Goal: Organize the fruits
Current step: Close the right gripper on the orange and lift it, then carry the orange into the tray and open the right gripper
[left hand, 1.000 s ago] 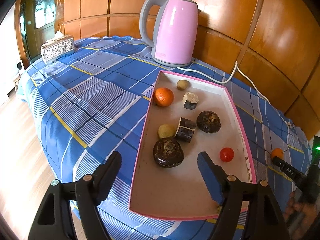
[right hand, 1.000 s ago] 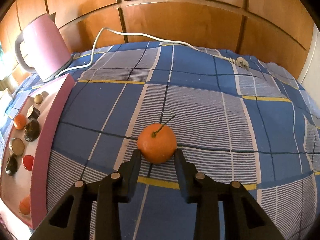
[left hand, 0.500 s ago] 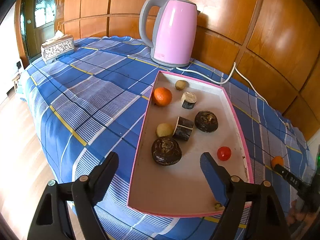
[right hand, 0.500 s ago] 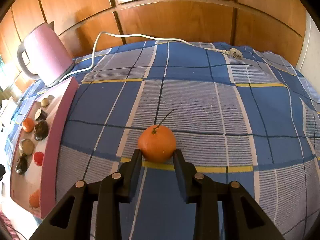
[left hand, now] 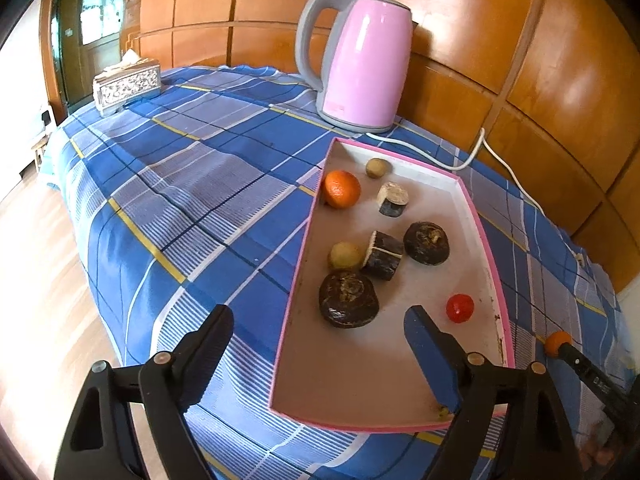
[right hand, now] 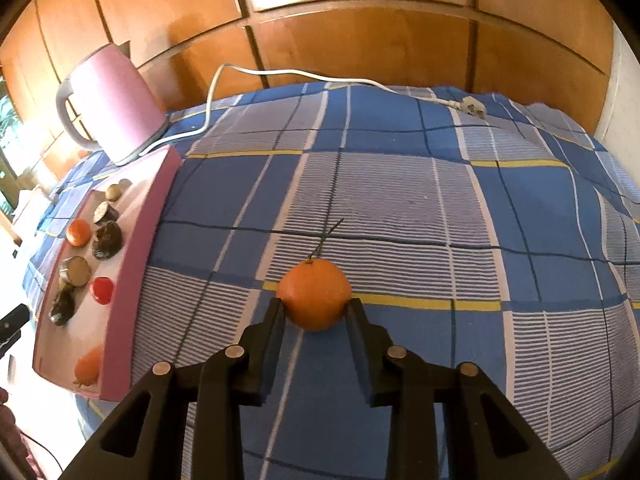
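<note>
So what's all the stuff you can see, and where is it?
kettle: 1, pink, back of the table by the wall
cord: 1, white, behind the tray
tissue box: 1, silvery, far left corner
tablecloth: 1, blue checked
tray: 1, pink rim
oranges: 3; one in the tray's far left, one in its near corner, one between the right tongs
tomato: 1, red, in the tray
brown lumps: several, in the tray
left tongs: opening, nothing between
right tongs: closing on the orange
</note>
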`<action>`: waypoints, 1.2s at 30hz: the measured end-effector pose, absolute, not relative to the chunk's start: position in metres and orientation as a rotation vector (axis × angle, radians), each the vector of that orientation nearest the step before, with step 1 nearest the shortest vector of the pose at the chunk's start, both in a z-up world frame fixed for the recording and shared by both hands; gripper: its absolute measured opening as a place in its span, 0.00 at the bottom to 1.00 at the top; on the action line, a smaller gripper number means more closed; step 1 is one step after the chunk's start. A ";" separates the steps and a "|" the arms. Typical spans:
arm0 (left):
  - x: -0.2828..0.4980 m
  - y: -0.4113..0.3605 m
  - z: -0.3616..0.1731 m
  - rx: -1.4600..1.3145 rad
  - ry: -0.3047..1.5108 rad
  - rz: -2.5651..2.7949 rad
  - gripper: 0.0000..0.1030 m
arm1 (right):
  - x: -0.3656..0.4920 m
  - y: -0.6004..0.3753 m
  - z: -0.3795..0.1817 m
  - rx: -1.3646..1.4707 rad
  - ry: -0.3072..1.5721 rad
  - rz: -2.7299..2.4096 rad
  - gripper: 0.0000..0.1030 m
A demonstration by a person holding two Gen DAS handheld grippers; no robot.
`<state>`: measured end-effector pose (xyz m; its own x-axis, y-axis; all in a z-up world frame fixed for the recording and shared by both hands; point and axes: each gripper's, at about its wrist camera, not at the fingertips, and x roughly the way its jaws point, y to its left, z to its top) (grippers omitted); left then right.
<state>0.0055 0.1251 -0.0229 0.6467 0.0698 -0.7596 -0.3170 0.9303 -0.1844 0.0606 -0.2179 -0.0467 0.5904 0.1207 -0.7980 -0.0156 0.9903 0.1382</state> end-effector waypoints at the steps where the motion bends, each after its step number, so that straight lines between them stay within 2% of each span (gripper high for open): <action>1: 0.005 0.127 -0.023 -0.321 0.841 0.227 0.85 | 0.061 -0.216 -0.045 0.120 0.934 0.090 0.29; 3: 0.003 0.132 -0.022 -0.329 0.833 0.241 0.85 | 0.060 -0.210 -0.041 0.115 0.926 0.110 0.27; 4: 0.002 0.134 -0.022 -0.332 0.832 0.246 0.85 | 0.061 -0.206 -0.038 0.114 0.923 0.125 0.24; 6: 0.000 0.139 -0.023 -0.340 0.832 0.258 0.85 | 0.061 -0.200 -0.033 0.111 0.914 0.153 0.10; 14: -0.002 0.143 -0.027 -0.355 0.838 0.257 0.85 | 0.066 -0.189 -0.026 0.089 0.901 0.169 0.10; 15: -0.002 0.142 -0.027 -0.353 0.836 0.254 0.85 | 0.066 -0.192 -0.027 0.089 0.901 0.153 0.10; 18: -0.002 0.137 -0.026 -0.333 0.830 0.240 0.85 | 0.063 -0.211 -0.030 0.131 0.914 0.125 0.29; 23: 0.000 0.125 -0.026 -0.305 0.836 0.197 0.85 | 0.061 -0.220 -0.032 0.152 0.932 0.138 0.41; 25: 0.001 0.124 -0.027 -0.301 0.840 0.194 0.85 | 0.062 -0.211 -0.033 0.143 0.942 0.171 0.53; 26: 0.001 0.123 -0.028 -0.301 0.842 0.194 0.85 | 0.063 -0.205 -0.034 0.133 0.942 0.185 0.55; 32: 0.000 0.116 -0.029 -0.282 0.849 0.162 0.87 | 0.078 -0.163 -0.047 -0.054 0.983 0.196 0.56; 34: 0.000 0.114 -0.030 -0.275 0.850 0.156 0.88 | 0.082 -0.157 -0.059 -0.105 1.026 0.176 0.39; 36: 0.001 0.113 -0.031 -0.271 0.851 0.157 0.89 | 0.079 -0.160 -0.060 -0.095 1.007 0.164 0.38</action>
